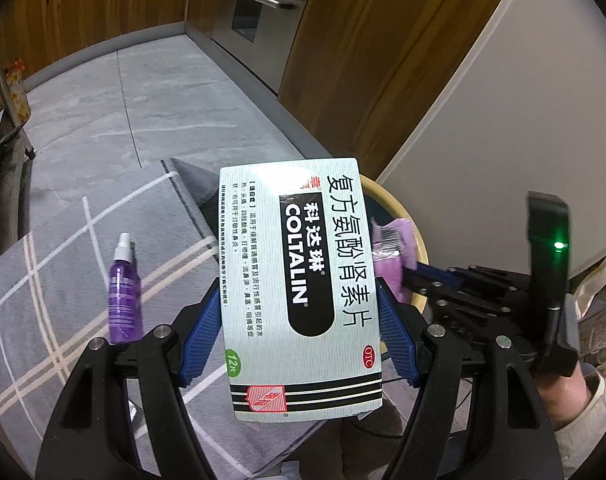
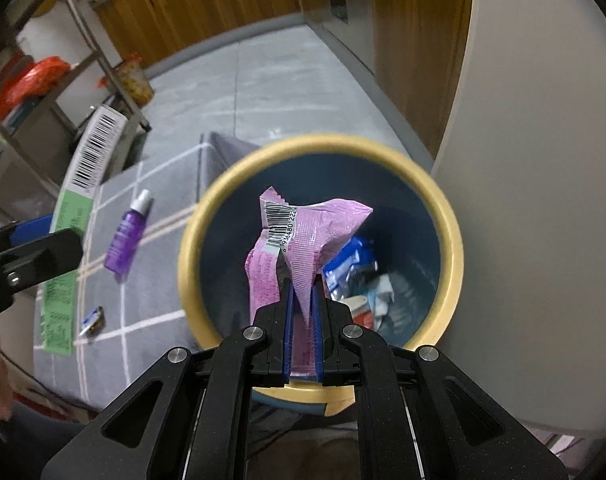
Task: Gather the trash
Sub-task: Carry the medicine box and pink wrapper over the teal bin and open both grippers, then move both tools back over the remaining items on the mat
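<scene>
Right wrist view, right gripper (image 2: 301, 300) pinching pink wrapper (image 2: 303, 232) over bin (image 2: 451, 240), left gripper (image 1: 299, 340) clamping medicine box (image 1: 299, 288)

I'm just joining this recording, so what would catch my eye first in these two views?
The big white Coltalin medicine box fills the left view, clamped between the left gripper fingers. In the right view, the right gripper pinches a crumpled pink wrapper right over the yellow-rimmed bin, which already holds trash. A purple spray bottle lies on the grey plaid cloth beside it.

Black gripper (image 2: 303, 308) linkage w/ silver screws, blue ribbed pads (image 1: 201, 332), beige sleeve cuff (image 1: 583, 404)
</scene>
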Demonstrator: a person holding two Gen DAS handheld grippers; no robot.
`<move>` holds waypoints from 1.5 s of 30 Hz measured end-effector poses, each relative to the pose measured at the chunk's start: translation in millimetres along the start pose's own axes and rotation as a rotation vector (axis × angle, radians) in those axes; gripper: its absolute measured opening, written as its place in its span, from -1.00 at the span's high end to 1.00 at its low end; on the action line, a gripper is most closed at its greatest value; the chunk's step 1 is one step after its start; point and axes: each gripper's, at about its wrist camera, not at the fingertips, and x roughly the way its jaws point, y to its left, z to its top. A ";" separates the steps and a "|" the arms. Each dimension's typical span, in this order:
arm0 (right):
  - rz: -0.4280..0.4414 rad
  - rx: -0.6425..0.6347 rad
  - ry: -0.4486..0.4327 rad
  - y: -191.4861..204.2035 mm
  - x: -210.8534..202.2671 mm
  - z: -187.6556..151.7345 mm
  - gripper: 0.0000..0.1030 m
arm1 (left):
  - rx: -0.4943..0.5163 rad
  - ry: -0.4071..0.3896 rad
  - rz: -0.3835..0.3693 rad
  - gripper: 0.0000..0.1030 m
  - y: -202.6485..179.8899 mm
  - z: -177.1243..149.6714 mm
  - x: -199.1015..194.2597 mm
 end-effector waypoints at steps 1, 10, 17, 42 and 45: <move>-0.001 0.005 0.009 -0.9 3.0 0.1 0.81 | -0.001 0.004 -0.001 -0.37 -1.3 0.2 2.0; -0.021 -0.006 0.088 -2.5 20.1 -5.2 0.25 | -0.034 0.042 -0.011 -0.38 -3.7 7.4 25.6; -0.034 0.021 0.028 -12.0 -4.3 -3.1 -0.02 | -0.083 0.084 -0.029 -0.39 2.3 10.6 53.0; 0.040 -0.007 -0.068 30.1 -22.2 11.5 -0.21 | -0.194 0.073 0.116 -0.76 91.3 -4.2 27.6; 0.058 -0.026 -0.066 43.1 -19.8 14.8 -0.22 | -0.199 0.080 0.157 -0.76 109.3 -13.2 18.2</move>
